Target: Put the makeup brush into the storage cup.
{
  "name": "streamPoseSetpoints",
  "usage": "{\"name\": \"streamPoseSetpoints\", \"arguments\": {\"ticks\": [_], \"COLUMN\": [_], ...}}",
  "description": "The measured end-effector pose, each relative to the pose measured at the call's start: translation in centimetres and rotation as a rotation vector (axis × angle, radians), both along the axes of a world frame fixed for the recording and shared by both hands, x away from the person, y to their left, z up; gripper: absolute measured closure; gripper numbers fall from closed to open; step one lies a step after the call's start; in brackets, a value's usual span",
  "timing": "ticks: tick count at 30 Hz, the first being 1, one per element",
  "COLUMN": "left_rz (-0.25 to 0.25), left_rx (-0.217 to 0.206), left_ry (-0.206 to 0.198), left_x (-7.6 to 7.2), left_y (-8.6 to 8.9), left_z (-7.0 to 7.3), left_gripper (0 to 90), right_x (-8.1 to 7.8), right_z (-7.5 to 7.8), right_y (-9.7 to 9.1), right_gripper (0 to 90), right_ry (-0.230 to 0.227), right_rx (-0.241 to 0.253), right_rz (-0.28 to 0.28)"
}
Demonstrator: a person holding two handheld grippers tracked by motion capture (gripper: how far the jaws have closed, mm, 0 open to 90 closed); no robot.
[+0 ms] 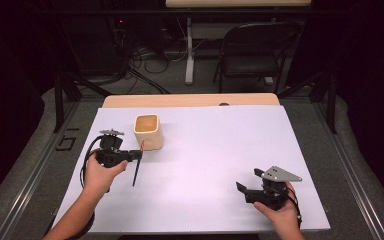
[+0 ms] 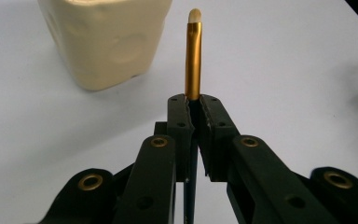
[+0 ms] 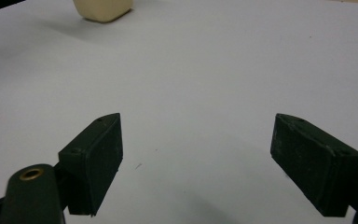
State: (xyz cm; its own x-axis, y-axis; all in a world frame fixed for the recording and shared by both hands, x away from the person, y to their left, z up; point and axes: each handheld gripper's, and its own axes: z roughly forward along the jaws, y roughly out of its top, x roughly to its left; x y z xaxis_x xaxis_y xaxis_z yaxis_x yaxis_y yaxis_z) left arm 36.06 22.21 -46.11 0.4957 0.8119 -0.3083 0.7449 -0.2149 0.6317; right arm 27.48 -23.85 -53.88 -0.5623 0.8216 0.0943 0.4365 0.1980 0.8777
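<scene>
Each black claw (image 1: 139, 154) has brass-ringed screw holes (the right claw (image 1: 248, 181) carries a grey three-cornered plate).

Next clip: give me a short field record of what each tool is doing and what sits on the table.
left tool: shut on the brush, gold collar and pale tip sticking out past the jaws
right tool: open, nothing between the jaws, over bare sheet
cup: cream, upright, just beyond the left tool
table cover: white sheet
</scene>
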Motion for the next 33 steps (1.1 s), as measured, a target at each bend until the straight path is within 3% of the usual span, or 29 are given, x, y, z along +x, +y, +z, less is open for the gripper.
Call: {"name": "streamPoseSetpoints", "arguments": {"ticks": [4, 6, 16, 23, 25, 28, 29, 33], "left_rz": [0.014, 0.008, -0.022, -0.057, -0.069, -0.088, -0.092, -0.112], "left_rx": [-0.019, -0.055, -0.170, -0.245, -0.259, -0.274, -0.282, -0.305], "left_ry": [-0.047, -0.083, -0.156, -0.179, -0.182, -0.187, -0.187, -0.183], "left_x": [-0.4, -0.7, -1.5, -1.7, -1.7, -1.7, -1.7, -1.8], "left_y": [-0.1, -0.2, -0.9, -2.5, -3.0, -3.6, -3.8, -4.3], "left_z": [0.0, 0.1, 0.0, -0.3, -0.4, -0.6, -0.7, -0.9], "left_gripper": [83.5, 83.5, 83.5, 83.5, 83.5, 83.5, 83.5, 83.5], "right_x": [0.0, 0.0, 0.0, 0.0, 0.2, 0.5, 0.9, 1.2], "right_z": [0.0, 0.0, 0.4, 1.4, 1.6, 1.8, 2.0, 2.4], "right_y": [0.0, 0.0, 0.7, 2.1, 2.5, 3.3, 4.0, 5.3], "right_gripper": [16.5, 16.5, 22.4, 31.5, 38.0, 35.7, 36.0, 37.0], "right_ry": [0.000, 0.000, -0.012, -0.025, -0.018, -0.028, -0.001, 0.000], "right_rx": [0.000, -0.003, 0.006, -0.011, 0.010, 0.017, 0.029, 0.030], "right_rz": [-0.001, 0.000, 0.032, 0.071, 0.098, 0.105, 0.121, 0.137]}}
